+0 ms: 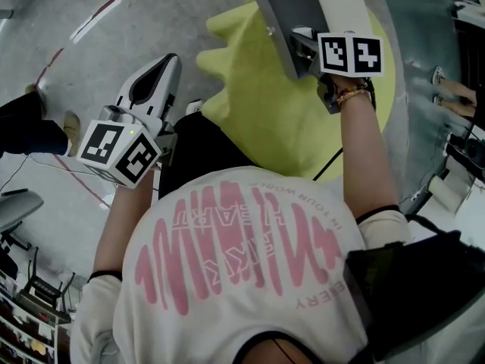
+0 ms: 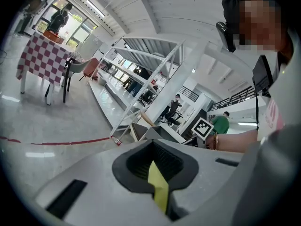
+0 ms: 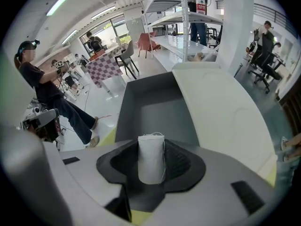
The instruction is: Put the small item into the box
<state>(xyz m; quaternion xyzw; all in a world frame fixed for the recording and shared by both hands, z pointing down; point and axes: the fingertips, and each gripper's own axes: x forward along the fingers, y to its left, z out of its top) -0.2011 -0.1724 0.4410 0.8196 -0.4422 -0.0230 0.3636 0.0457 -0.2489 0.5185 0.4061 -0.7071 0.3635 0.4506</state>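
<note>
Two grippers: the left gripper (image 2: 155,168) is closed, with a yellow sliver (image 2: 159,192) showing in its slit; the right gripper (image 3: 151,167) clamps a small white pouch (image 3: 151,152) above the open grey box (image 3: 150,109). Let go early, the pouch could catch the rim. The shirt (image 1: 250,241) has pink print that seems to read HEART

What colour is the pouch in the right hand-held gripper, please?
The pouch is white; right gripper view.

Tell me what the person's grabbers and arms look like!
The left gripper and right gripper are smooth light grey shells with black ribbed pads inside. Each has a white cube with black square patterns. The person wears a white T-shirt with pink letters, dark-edged short sleeves and a beaded bracelet on the right wrist.
</note>
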